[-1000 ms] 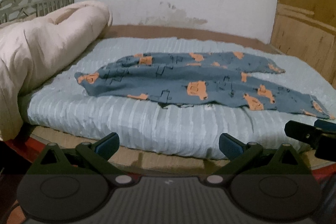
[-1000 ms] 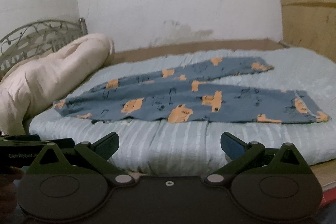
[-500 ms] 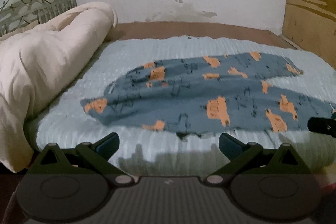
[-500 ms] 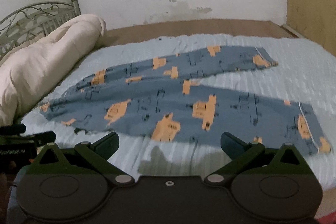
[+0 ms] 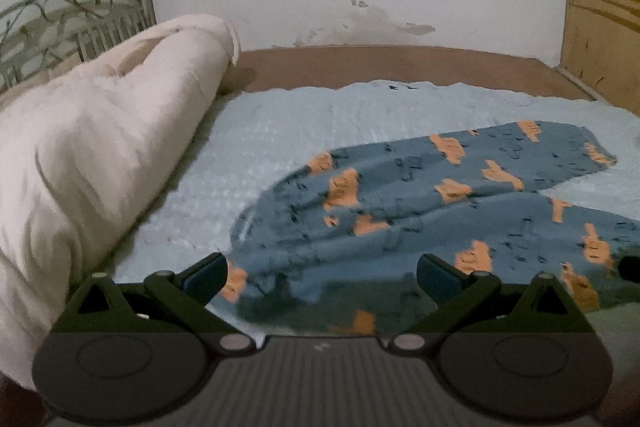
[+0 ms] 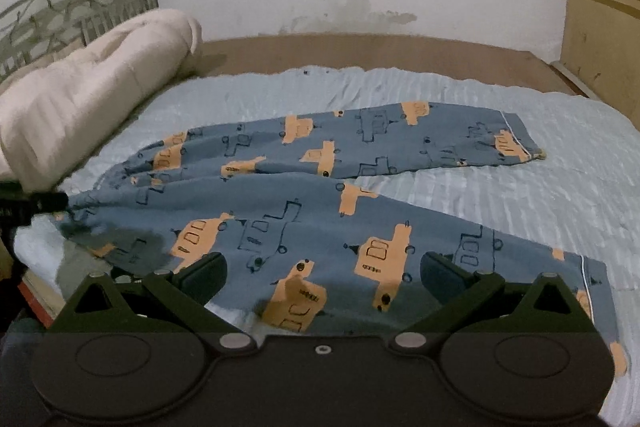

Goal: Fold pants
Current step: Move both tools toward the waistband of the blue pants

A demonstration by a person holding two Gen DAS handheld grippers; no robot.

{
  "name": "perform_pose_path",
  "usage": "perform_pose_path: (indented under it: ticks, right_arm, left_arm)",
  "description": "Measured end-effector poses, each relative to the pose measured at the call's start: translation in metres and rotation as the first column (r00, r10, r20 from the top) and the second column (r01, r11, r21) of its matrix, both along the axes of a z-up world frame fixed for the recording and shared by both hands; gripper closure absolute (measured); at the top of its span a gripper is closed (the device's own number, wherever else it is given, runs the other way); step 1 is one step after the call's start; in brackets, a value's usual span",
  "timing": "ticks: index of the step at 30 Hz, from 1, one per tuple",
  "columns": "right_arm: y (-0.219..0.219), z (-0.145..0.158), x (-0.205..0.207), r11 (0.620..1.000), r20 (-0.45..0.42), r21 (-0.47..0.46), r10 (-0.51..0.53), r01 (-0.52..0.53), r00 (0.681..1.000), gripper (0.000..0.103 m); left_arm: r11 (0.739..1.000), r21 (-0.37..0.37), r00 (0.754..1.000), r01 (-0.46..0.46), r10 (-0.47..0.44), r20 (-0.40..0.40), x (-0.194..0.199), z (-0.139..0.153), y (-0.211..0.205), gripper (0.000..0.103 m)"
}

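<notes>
Pants (image 6: 320, 211), blue with orange truck prints, lie spread flat on the pale blue bedspread (image 6: 520, 187), waist toward 9 o'clock and the two legs splayed toward 3 o'clock in the right wrist view. A second ago both grippers hung back off the edge of the bed with the whole garment ahead of them; now both have come forward and down over it. The left gripper (image 5: 320, 273) sits above the waist end, its fingers spread wide with cloth between and below them, clamping nothing. The right gripper (image 6: 322, 273) hangs over the near leg, likewise spread wide and empty, with the leg's hem at about 4 o'clock from it.

My reading is that the approach is nearly done and the first grasp comes next: waist for the left, near leg for the right, probably to lay one leg over the other. No fold has been made yet.

A rolled cream quilt (image 5: 100, 155) lies at 9 o'clock beside the metal headboard (image 5: 60, 19).

As for writing, the left gripper's body shows at the 9 o'clock edge of the right wrist view, with lettering there too blurred to read. The pants carry no legible label.
</notes>
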State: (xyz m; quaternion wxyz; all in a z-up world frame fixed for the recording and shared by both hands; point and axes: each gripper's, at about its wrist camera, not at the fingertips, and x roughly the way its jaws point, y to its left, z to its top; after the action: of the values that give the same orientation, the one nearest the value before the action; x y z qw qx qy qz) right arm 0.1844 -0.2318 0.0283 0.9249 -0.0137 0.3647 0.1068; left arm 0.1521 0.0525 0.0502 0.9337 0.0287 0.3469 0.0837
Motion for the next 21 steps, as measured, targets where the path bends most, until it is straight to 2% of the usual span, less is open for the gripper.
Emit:
perform_pose_path:
  ticks: [6, 10, 13, 17, 21]
  right_arm:
    - [0.006, -0.004, 0.029, 0.998, -0.023, -0.045, 0.039, -0.040, 0.999, 0.001]
    - [0.000, -0.002, 0.055, 0.996, -0.029, 0.011, 0.089, -0.088, 0.996, 0.001]
    - [-0.004, 0.007, 0.076, 0.990, 0.020, 0.030, 0.136, -0.137, 0.990, 0.001]
    - [-0.002, 0.016, 0.094, 0.979, 0.126, -0.045, 0.201, -0.197, 0.971, 0.001]
    - [0.003, 0.018, 0.118, 0.959, 0.164, -0.090, 0.281, -0.270, 0.945, 0.001]
  left_arm:
    - [0.998, 0.056, 1.000, -0.007, 0.008, -0.014, 0.035, 0.002, 0.009, 0.000]
    - [0.997, 0.072, 0.999, -0.028, 0.031, -0.032, 0.061, 0.001, 0.019, 0.000]
    - [0.995, 0.089, 0.999, -0.042, 0.045, -0.026, 0.081, 0.001, 0.027, 0.000]
    - [0.991, 0.125, 0.998, -0.049, 0.055, -0.038, 0.110, -0.004, 0.037, 0.000]
    - [0.984, 0.170, 0.997, -0.049, 0.060, -0.056, 0.137, -0.013, 0.044, 0.000]
